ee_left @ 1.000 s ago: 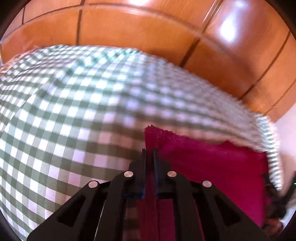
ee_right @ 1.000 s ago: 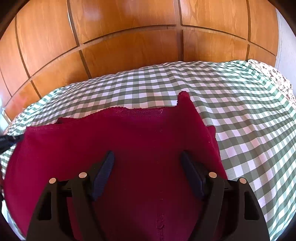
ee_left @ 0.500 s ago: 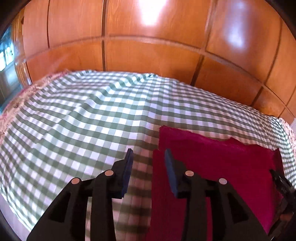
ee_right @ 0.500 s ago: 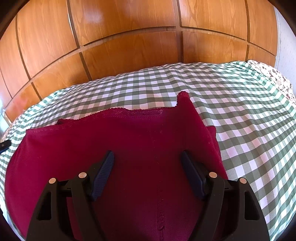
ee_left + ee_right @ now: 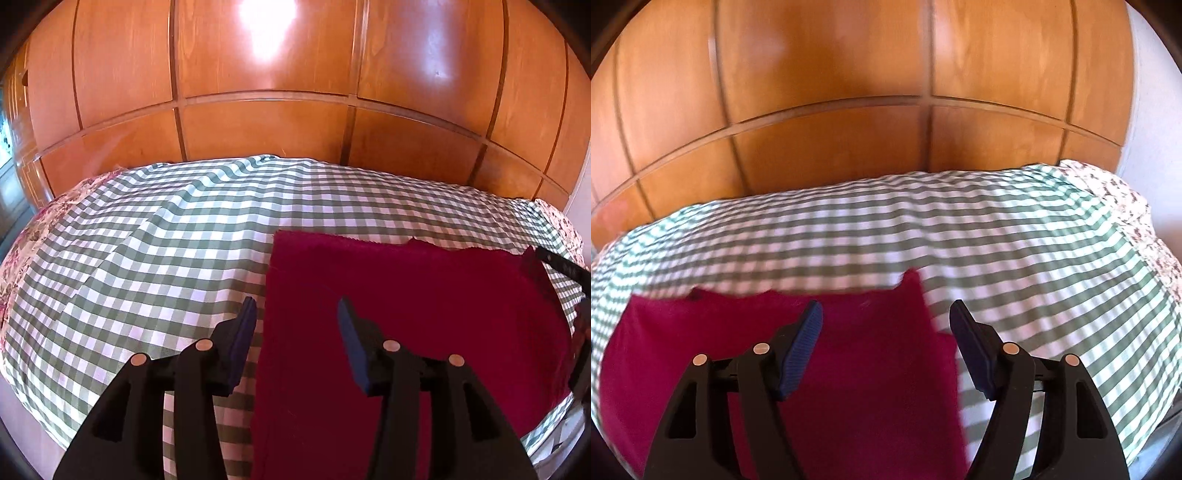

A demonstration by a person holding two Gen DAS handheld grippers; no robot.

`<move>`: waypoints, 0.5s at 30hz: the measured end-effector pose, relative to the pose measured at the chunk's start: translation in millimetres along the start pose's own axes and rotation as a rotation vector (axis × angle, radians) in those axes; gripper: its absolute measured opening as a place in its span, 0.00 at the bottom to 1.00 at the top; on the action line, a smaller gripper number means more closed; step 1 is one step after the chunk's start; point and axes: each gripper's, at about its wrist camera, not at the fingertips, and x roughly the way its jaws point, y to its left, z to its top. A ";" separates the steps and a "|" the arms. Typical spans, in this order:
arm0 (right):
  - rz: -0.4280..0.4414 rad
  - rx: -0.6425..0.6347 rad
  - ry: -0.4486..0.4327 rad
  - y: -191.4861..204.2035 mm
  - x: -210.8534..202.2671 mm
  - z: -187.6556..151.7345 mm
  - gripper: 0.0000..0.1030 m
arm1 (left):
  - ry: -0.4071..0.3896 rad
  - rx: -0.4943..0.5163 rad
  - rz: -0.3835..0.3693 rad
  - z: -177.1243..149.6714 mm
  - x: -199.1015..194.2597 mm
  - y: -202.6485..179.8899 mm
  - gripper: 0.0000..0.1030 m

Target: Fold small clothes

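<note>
Left gripper (image 5: pixel 297 312) now off red garment (image 5: pixel 424 314)

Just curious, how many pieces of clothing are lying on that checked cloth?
1. A single dark red garment lies flat on the green checked cloth, toward its right side in the left view. More could sit outside the pictures.

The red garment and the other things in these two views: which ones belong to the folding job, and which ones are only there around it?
Belong to the job:
- red garment, lying flat
- left hand-held gripper, jaws opening, nothing gripped
- right hand-held gripper, jaws closing, nothing gripped

Only there:
- green checked cloth, the surface under the garment
- floral fabric at its edge
- wooden panelling behind
</note>
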 end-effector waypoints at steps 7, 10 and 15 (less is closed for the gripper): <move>0.002 -0.023 0.136 -7.9 43.9 2.9 0.35 | 0.010 0.010 0.011 -4.3 2.6 -4.6 0.47; 0.009 -0.043 0.137 -3.7 44.9 0.6 0.06 | 0.021 0.009 0.012 -5.3 6.4 -4.9 0.49; -0.003 -0.053 0.073 -8.2 32.8 8.6 0.06 | 0.030 0.021 0.016 -7.3 12.0 -8.3 0.51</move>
